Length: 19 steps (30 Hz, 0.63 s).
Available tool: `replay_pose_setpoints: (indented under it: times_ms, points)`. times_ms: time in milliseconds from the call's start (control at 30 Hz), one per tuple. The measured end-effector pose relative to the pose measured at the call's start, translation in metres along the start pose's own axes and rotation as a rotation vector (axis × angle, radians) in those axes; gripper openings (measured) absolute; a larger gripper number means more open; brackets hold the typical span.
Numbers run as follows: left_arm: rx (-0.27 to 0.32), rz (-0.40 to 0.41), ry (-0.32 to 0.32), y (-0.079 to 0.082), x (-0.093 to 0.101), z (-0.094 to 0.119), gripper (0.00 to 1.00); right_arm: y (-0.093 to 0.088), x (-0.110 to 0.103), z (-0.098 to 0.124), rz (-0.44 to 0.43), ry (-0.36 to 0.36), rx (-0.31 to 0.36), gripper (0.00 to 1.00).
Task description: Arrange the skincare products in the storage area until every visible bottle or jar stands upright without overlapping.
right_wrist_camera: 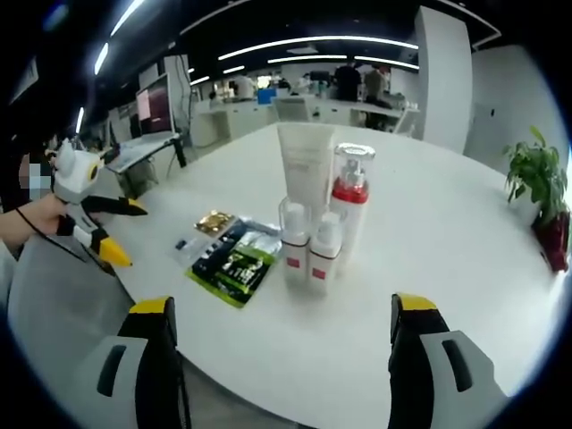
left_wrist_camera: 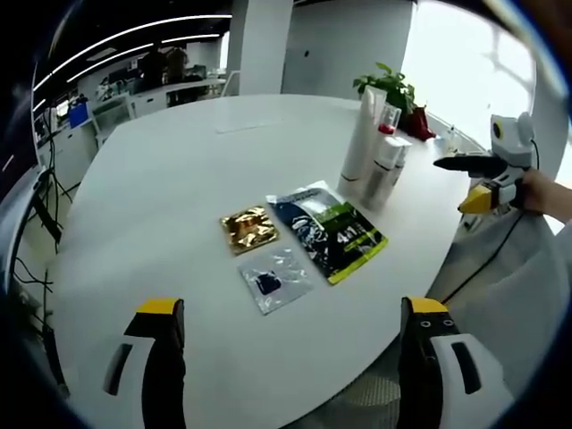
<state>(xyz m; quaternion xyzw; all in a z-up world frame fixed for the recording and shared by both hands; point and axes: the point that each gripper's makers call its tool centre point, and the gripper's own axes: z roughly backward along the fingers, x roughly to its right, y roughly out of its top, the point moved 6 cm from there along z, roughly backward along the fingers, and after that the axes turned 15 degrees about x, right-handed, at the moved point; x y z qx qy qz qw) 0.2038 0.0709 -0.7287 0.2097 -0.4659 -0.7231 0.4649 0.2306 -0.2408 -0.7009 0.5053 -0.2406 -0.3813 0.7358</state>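
White round desk (right_wrist_camera: 447,241). Ahead of the right tool (right_wrist_camera: 281,322), well clear of its jaws: tall white tube (right_wrist_camera: 306,165), red-and-white pump bottle (right_wrist_camera: 350,201), two small white bottles (right_wrist_camera: 309,246), all upright, clustered, touching. Ahead of the left tool (left_wrist_camera: 290,322), flat on the desk: dark-green sachet (left_wrist_camera: 327,229), gold sachet (left_wrist_camera: 249,229), clear packet (left_wrist_camera: 273,279). Potted plant (right_wrist_camera: 539,192) at far edge. Both tools wide open, empty, touching nothing.
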Motion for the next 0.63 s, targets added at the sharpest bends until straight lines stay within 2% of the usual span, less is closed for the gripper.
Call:
replay_pose_setpoints:
  times_ms: [633]
  points:
    - [-0.016, -0.009, -0.011, -0.0024, 0.0015, -0.0011, 0.95, 0.0044, -0.0064, 0.003, -0.001, 0.003, -0.008, 0.99]
